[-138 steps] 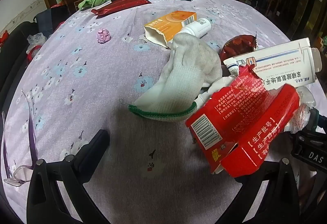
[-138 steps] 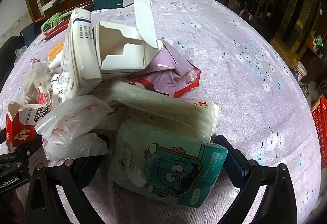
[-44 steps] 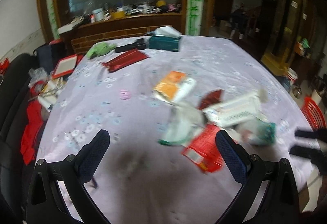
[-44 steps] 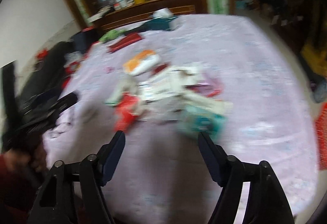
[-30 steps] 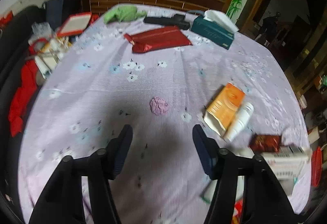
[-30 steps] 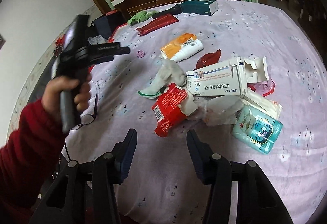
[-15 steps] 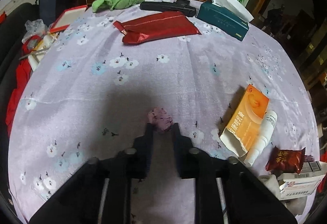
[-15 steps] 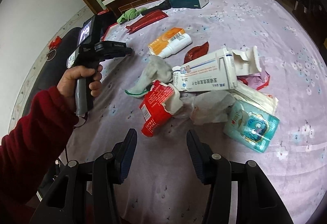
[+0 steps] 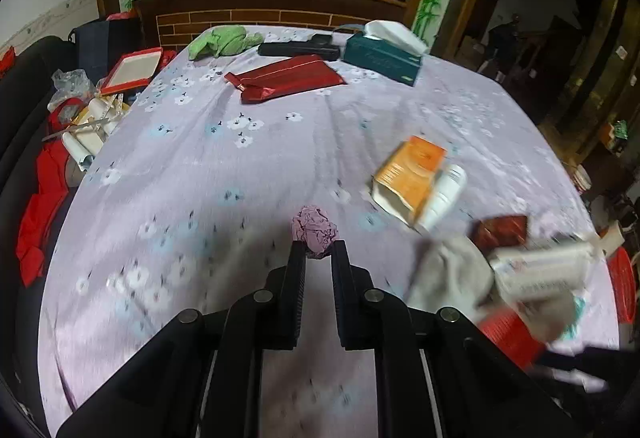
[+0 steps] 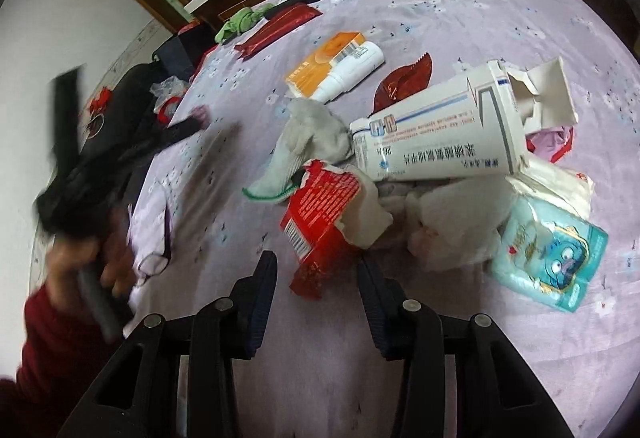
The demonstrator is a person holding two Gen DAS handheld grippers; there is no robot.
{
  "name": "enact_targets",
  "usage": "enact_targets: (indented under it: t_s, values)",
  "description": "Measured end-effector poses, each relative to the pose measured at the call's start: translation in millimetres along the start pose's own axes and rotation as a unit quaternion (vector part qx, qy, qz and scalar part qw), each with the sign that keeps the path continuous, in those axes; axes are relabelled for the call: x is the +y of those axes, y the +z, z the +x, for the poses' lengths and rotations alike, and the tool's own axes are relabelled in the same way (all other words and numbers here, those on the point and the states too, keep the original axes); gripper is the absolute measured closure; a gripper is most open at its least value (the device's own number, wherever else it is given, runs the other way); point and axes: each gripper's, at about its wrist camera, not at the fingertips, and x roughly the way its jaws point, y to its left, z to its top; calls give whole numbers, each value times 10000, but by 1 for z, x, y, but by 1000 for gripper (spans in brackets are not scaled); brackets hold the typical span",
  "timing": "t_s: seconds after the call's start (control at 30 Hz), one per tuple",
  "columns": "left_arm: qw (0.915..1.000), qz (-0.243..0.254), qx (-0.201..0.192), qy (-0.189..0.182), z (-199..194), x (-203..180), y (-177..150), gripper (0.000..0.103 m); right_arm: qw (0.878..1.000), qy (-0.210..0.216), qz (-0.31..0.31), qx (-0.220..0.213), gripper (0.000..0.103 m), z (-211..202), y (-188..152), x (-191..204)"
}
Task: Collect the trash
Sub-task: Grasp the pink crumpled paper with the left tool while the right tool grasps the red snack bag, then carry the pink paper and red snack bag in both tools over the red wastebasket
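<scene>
1. Around my left gripper [image 9: 318,252] lie an orange box [image 9: 409,174] with a white bottle [image 9: 444,196] against it, a red pouch [image 9: 286,79], a teal tissue box [image 9: 382,58] and a green cloth [image 9: 224,40]; nothing blocks the way.
2. The paper ball [image 9: 315,230], pink and crumpled, sits pinched between my left fingertips over the tablecloth [image 9: 200,158].
3. My right gripper [image 10: 316,270] is spread, empty, before one pile: one red carton [image 10: 320,214], one white carton [image 10: 436,136], one glove [image 10: 308,142], one blue packet [image 10: 548,256].

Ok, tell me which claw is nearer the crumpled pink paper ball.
Left. The left claw pinches the crumpled pink paper ball; the right claw hangs open by the red box.
</scene>
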Motion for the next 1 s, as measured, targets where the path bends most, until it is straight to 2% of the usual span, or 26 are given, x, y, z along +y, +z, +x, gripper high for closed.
enact_targets:
  t_s: [0.07,0.13,0.2,0.23,0.43,0.57,0.77,1.0]
  values:
    - [10000,83,-50,-17,-13,-6,-11,91,9999,-97,90,-3,62,7,4,-2]
    - [9997,221,-79,17,-24,-12,-22,91,9997,-164,181,30,76,13,6,-4]
    - [9995,309,-99,-15,-34,-19,-31,91,9995,-229,237,30,78,13,7,-7]
    - [9994,323,-103,-60,-39,-22,-36,91,9995,-242,206,-36,83,9,6,-7]
    - [9973,668,-241,-167,-58,-54,-56,91,9984,-343,-269,-347,85,-26,-8,0]
    - [9954,761,-222,-529,-65,-80,-66,91,9961,-467,-415,-616,86,-53,-20,-3]
    - [9907,1092,-134,-799,-65,-121,-75,91,9928,-604,-308,-987,86,-88,-33,-15]
    - [9847,1439,-241,-951,-74,-165,-78,91,9893,-696,-137,-1274,86,-120,-41,-32]
